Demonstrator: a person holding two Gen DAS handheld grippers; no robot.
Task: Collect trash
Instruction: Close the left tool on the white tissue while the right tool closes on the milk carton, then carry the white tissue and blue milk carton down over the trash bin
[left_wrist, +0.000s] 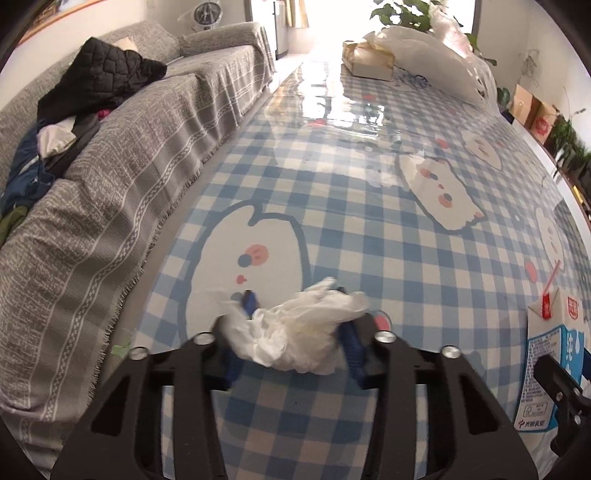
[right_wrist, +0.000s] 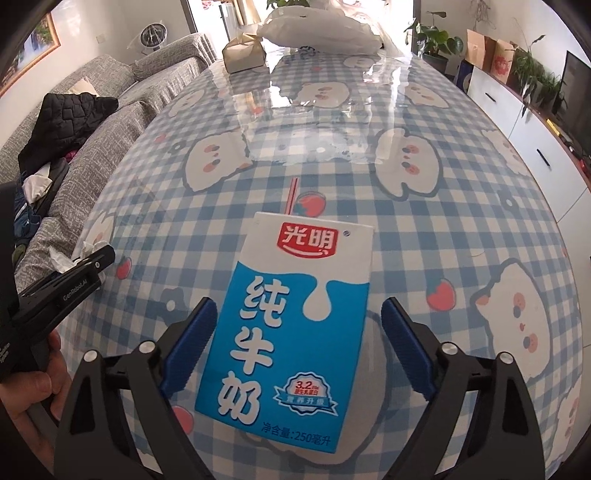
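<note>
A crumpled white tissue (left_wrist: 306, 332) lies on the checked table near its left edge. My left gripper (left_wrist: 295, 299) is shut on it, with the blue pads (left_wrist: 349, 339) pressing into the wad from both sides. A blue and white milk carton (right_wrist: 288, 332) with a red-striped straw (right_wrist: 291, 195) stands on the table to the right. My right gripper (right_wrist: 300, 306) straddles the carton and is open. Its left pad sits close to the carton's side, and a gap shows at the right pad. The carton (left_wrist: 554, 354) also appears at the right edge of the left wrist view.
The table (left_wrist: 332, 184) has a glossy blue checked cover. A grey sofa (left_wrist: 110, 147) piled with clothes runs along its left side. At the far end sit a tissue box (left_wrist: 365, 59) and a white plastic bag (left_wrist: 424, 51). A white cabinet (right_wrist: 517, 122) stands to the right.
</note>
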